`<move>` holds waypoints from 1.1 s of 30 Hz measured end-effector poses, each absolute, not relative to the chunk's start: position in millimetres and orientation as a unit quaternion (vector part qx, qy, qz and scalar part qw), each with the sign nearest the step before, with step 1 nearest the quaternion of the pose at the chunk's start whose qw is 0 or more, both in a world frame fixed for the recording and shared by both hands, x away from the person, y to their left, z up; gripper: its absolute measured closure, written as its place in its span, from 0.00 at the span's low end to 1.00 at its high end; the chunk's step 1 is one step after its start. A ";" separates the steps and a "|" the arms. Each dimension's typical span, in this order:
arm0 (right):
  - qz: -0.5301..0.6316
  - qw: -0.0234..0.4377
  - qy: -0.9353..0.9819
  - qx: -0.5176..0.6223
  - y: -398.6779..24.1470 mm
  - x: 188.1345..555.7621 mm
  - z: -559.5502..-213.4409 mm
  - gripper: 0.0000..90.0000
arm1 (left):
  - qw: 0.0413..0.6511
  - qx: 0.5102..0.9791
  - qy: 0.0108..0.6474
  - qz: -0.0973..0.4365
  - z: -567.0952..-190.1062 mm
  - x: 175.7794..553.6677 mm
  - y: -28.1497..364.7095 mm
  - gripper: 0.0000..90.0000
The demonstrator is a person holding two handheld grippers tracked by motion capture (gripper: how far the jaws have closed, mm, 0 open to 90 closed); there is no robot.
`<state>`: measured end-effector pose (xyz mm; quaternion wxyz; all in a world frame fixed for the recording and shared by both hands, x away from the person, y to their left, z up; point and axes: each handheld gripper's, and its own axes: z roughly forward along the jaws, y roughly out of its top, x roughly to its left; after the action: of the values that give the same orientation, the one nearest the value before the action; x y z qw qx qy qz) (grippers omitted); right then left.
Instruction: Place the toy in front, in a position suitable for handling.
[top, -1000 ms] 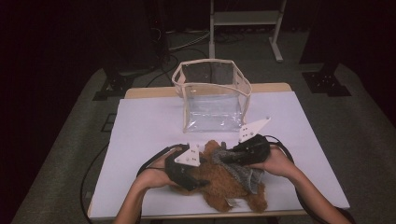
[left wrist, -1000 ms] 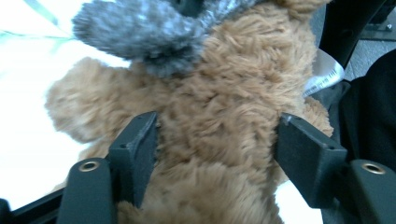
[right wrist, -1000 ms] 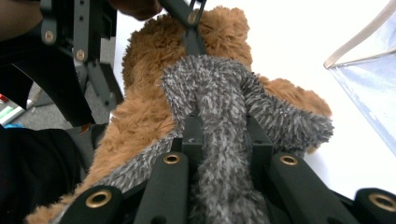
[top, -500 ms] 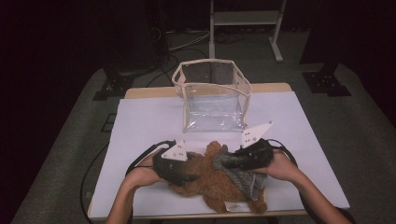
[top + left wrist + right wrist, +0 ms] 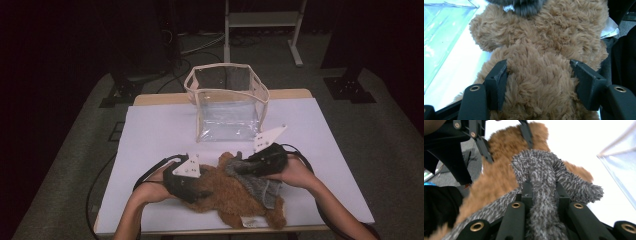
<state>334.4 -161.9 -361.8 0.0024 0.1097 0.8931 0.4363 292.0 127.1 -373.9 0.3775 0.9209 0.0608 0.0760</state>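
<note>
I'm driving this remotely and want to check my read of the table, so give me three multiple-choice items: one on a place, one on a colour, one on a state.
1. Where does the clear bag stand relative to the brown plush toy?
A. On the far side of it
B. Under it
C. On the floor

2. What colour is the knit cloth in the right gripper?
A. Red
B. Grey
C. Yellow

3. How do the left gripper's jaws stand on the toy?
A. Wide open and well clear of it
B. Closed round its furry body
C. Clamped on the bag's rim

Answers:
1 A: the high view shows the bag farther up the white table, behind the toy.
2 B: the right gripper view shows grey fuzzy fabric pinched between the jaws.
3 B: the left gripper view shows both pads pressing into brown fur.
</note>
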 end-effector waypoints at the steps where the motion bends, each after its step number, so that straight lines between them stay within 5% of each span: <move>1: 0.436 0.002 0.893 0.110 -161.9 334.4 -361.8 0.83 | 0.377 0.921 0.061 0.076 -373.9 292.0 127.1 0.38; 12: 0.449 0.007 0.874 0.187 -229.4 333.8 -381.6 0.83 | 0.380 0.920 0.064 0.074 -373.9 292.2 129.6 0.38; 22: 0.461 0.022 0.869 0.176 -225.8 334.7 -364.9 0.83 | 0.381 0.919 0.065 0.073 -374.0 292.9 129.9 0.37; 33: 0.459 0.005 0.864 0.206 -247.1 328.5 -393.1 0.83 | 0.386 0.917 0.069 0.070 -374.7 293.8 131.0 0.37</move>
<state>328.5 -247.1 -393.1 0.0053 0.2059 0.8644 0.4587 293.8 131.0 -374.7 0.3859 0.9173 0.0688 0.0699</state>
